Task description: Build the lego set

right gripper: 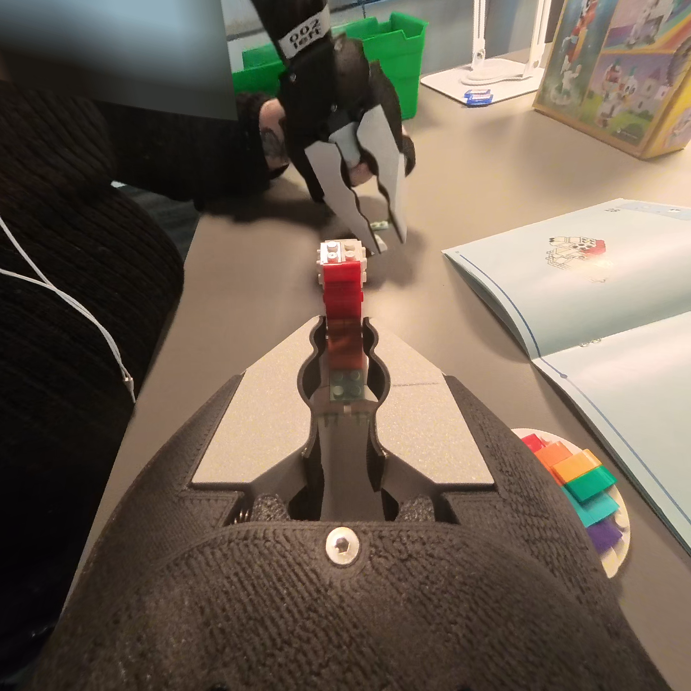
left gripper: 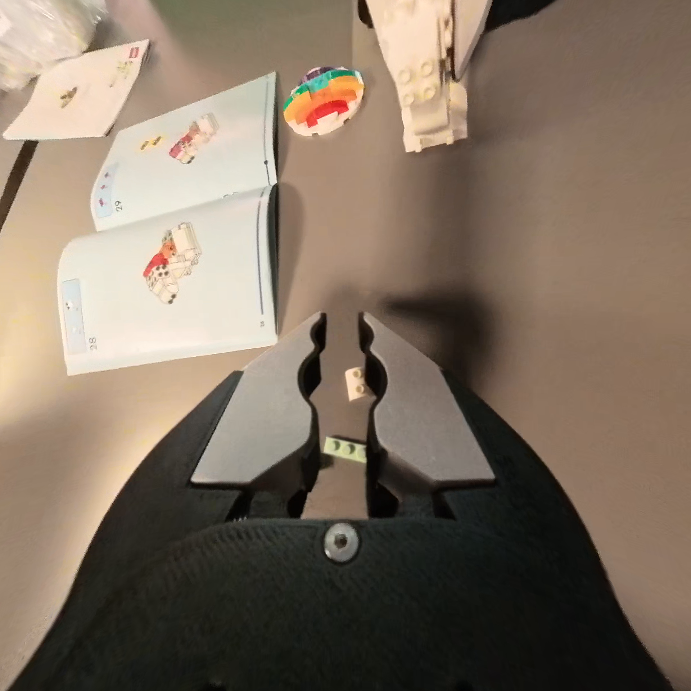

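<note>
Red-and-white lego sub-build (right gripper: 342, 295) is pinched in my right hand-held gripper (right gripper: 344, 321), jaws pressed on its lower end, white studded end pointing away over the worktop (right gripper: 243, 318). It matches the model drawn in the open instruction booklet (left gripper: 175, 261), so I judge I'm mid-assembly on that sub-build, fetching the next part.

My left hand-held gripper (left gripper: 342, 318) is spread a little and holds nothing. It is angled down at the worktop, tips just beside the far end of the sub-build in the right wrist view. Between its fingers, on the worktop, lies a small white two-stud brick (left gripper: 357, 383). Nearer its body lies a pale green plate (left gripper: 346, 448), partly hidden by the right finger.

Next move, my judgement: lower the left hand-held gripper, straddle the white brick, pinch it by the sides without tipping it, then carry it to the sub-build's studs. Brick is tiny and sits close to one finger, so recentre first. Which piece the step wants, white or green, I cannot tell from the blurred page.

Further out: rainbow disc build (left gripper: 323, 103) sits beyond the booklet's right edge. A second leaflet (left gripper: 78, 93) lies far left. Lego box (right gripper: 617, 71) and green bin (right gripper: 396, 52) at far side.
</note>
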A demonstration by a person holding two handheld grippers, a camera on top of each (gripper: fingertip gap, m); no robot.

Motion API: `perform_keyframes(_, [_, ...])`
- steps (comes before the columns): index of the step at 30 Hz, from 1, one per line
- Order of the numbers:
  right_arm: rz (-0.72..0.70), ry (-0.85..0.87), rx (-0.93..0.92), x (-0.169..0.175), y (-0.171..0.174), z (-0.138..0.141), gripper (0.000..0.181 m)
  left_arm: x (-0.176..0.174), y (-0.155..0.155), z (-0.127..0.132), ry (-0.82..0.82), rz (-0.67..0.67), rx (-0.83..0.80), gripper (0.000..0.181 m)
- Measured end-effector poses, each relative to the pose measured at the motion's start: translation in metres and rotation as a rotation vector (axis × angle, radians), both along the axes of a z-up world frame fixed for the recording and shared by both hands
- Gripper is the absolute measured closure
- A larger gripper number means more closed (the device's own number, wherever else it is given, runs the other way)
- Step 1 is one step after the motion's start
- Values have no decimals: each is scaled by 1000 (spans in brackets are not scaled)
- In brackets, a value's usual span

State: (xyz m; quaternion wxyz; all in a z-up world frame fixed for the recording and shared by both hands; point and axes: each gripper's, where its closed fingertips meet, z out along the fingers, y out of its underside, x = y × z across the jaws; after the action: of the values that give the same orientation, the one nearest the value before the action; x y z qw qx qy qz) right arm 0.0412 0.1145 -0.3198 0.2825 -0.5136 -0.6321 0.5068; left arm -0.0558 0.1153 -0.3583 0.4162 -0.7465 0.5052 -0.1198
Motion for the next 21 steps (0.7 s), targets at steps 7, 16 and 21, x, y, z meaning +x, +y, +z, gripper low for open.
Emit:
perform_keyframes(7, [-1,-9,10,-1,0,-1,163,-30,-4,-3,34,106,-145,148])
perform_keyframes(16, [-9,-1,23,-1,1,-1,163,-33,-15,-12,72,104,-232,152])
perform_keyframes(21, [-14,34,3,-2,2,5,163,-32,-17,-17,85,88,-234,156])
